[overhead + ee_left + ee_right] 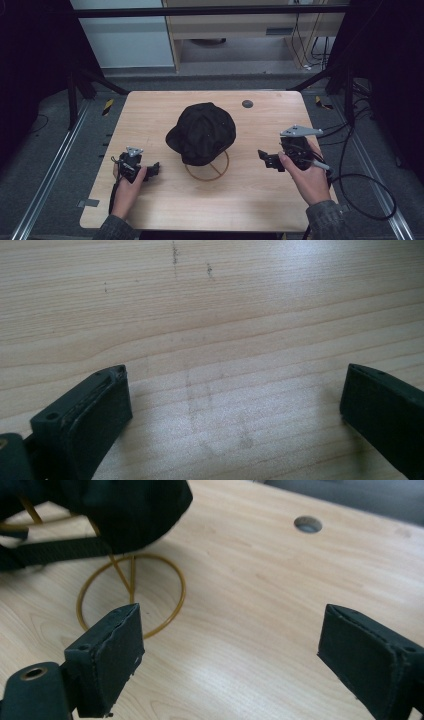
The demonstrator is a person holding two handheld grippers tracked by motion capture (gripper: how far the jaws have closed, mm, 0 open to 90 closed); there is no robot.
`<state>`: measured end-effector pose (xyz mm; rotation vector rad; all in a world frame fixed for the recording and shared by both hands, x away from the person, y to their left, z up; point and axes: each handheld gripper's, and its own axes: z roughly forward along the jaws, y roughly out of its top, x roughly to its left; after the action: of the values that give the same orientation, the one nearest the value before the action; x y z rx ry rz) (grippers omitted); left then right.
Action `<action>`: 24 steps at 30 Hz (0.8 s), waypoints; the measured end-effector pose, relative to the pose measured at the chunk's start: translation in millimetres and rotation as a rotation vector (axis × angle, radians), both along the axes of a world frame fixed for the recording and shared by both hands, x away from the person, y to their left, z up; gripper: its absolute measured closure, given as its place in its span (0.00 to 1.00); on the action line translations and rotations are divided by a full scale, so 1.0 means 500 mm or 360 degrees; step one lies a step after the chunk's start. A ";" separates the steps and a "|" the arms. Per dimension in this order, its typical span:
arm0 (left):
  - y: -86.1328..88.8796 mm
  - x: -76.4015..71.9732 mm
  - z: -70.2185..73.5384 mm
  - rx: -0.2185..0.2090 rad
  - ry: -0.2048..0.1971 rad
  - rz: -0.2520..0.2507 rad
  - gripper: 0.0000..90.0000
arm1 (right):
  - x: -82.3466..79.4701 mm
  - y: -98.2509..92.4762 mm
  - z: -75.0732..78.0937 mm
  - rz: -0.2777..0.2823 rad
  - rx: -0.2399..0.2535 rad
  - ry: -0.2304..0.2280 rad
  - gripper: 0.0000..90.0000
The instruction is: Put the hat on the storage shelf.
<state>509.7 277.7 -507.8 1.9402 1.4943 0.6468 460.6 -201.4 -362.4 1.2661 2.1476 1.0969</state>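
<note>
Cap [202,132] sits on stand [207,170], between both open fingers [107,655].

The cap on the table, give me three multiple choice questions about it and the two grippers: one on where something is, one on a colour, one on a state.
1. Where does the black cap sit?
A. on a wire stand at mid-table
B. flat at the table's left edge
C. in the left gripper

2. What colour is the wire stand?
A. white
B. golden yellow
C. blue

3. How do the jaws of the right gripper stand?
A. shut on the cap
B. shut on nothing
C. open, holding nothing

Answers: 1 A, the high view shows the cap raised on the stand's ring base. 2 B, the right gripper view shows its yellow ring and struts. 3 C, bare table shows between the spread jaws.
</note>
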 end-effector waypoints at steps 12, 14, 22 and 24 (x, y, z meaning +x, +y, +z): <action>0.002 0.001 0.000 0.0002 0.0000 -0.0014 0.00 | 0.001 0.027 -0.109 0.0038 -0.0074 0.0088 0.13; 0.002 0.001 0.000 0.0001 0.0000 -0.0016 0.00 | 0.001 0.032 -0.125 0.0041 -0.0081 0.0111 0.14; 0.005 0.002 0.000 0.0001 -0.0001 -0.0023 0.00 | -0.001 0.055 -0.211 0.0078 -0.0122 0.0215 0.14; 0.006 0.002 0.000 0.0001 0.0001 -0.0024 0.00 | 0.002 0.058 -0.224 0.0061 -0.0118 0.0224 0.14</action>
<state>510.9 280.7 -507.6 1.9504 1.4784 0.6399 461.7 -172.4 -474.4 1.3082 2.3022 0.9599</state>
